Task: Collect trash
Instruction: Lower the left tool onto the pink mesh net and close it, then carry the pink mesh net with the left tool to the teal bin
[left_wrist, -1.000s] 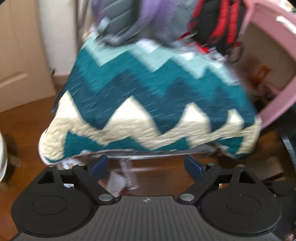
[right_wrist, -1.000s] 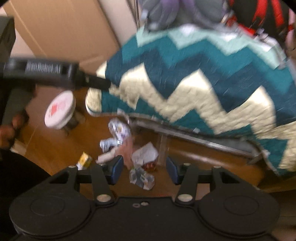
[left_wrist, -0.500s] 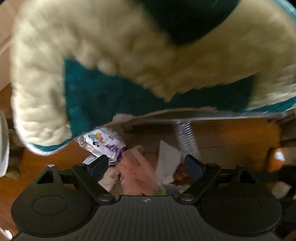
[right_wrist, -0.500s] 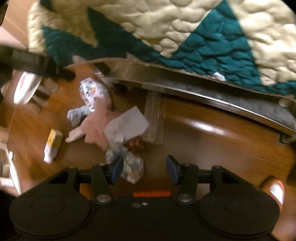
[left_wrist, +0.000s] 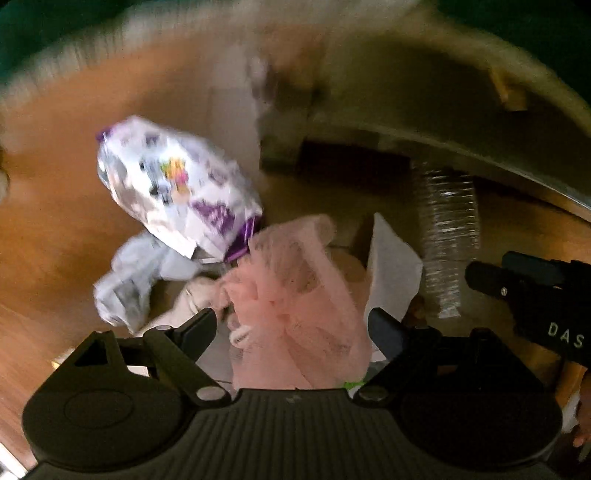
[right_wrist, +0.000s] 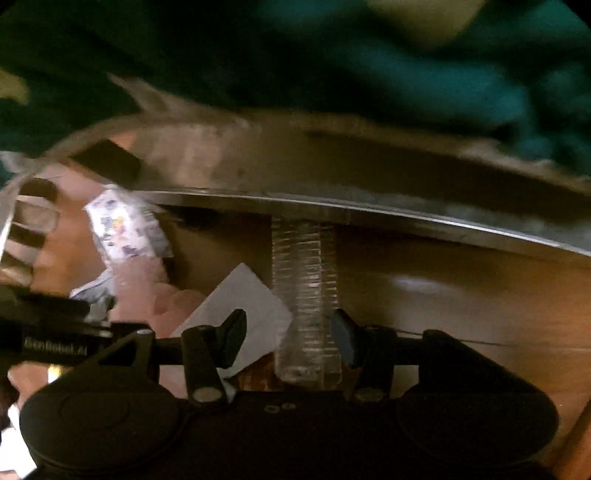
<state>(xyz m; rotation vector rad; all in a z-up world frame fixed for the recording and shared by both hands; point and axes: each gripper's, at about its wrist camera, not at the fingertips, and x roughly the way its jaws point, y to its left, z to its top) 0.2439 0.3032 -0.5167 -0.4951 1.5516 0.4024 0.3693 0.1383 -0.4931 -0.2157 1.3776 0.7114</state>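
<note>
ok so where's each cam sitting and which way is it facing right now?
Left wrist: on the left gripper, looking down at the pink plastic bag; right gripper at the right edge.
Right wrist: on the right gripper, looking down at the clear plastic bottle; left gripper at the left edge.
Shared: bottle, white paper, printed wrapper.

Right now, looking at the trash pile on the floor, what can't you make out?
- Printed wrapper, left wrist view: motion blur smears the print.
- Clear plastic bottle, right wrist view: far end runs under the bed frame, near end behind the right tongs.
- Pink plastic bag: covers whatever lies beneath.
</note>
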